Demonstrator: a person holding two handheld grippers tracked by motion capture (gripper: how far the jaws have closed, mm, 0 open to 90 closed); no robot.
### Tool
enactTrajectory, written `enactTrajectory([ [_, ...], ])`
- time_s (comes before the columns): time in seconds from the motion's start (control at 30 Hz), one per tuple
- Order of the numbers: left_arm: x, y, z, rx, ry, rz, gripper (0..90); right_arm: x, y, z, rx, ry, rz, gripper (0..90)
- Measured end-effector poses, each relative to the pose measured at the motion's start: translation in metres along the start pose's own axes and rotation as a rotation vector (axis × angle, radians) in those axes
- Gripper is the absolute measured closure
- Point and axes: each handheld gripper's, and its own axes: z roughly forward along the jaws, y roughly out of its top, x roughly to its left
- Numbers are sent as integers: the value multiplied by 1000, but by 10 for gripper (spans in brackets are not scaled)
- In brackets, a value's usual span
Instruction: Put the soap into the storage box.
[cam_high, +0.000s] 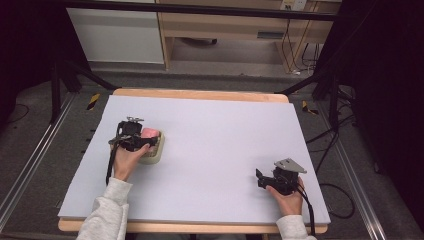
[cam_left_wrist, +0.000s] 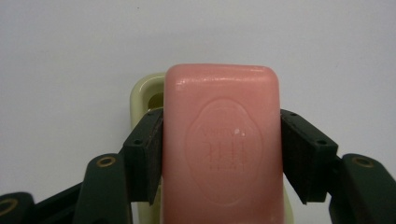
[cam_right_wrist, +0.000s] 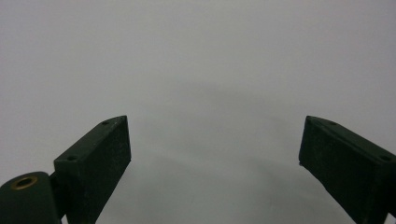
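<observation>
A pink bar of soap (cam_left_wrist: 223, 140) with an embossed stamp sits between the pads of my left gripper (cam_left_wrist: 222, 154), which is shut on its two long sides. Just under and behind the bar lies a pale cream soap dish (cam_left_wrist: 142, 93); whether the bar touches it I cannot tell. From above, the left gripper (cam_high: 145, 141) holds the soap (cam_high: 150, 133) over the dish (cam_high: 156, 152) at the table's left. My right gripper (cam_high: 260, 177) rests at the front right, jaws open wide over bare grey surface (cam_right_wrist: 215, 70), with nothing between its pads (cam_right_wrist: 98, 158).
A grey mat (cam_high: 215, 130) covers the wooden table. Cables trail from both grippers toward the front edge. Beyond the far edge are dark frame legs and a wooden desk.
</observation>
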Motion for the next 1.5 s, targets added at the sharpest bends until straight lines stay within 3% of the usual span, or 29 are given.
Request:
enactTrajectory([
  [0.73,-1,-7,14,50,27,9,372,0,0,0,-1,1,-1,93],
  [1.5,-3,-10,18,41,54,22,367,0,0,0,-1,3,-1,89],
])
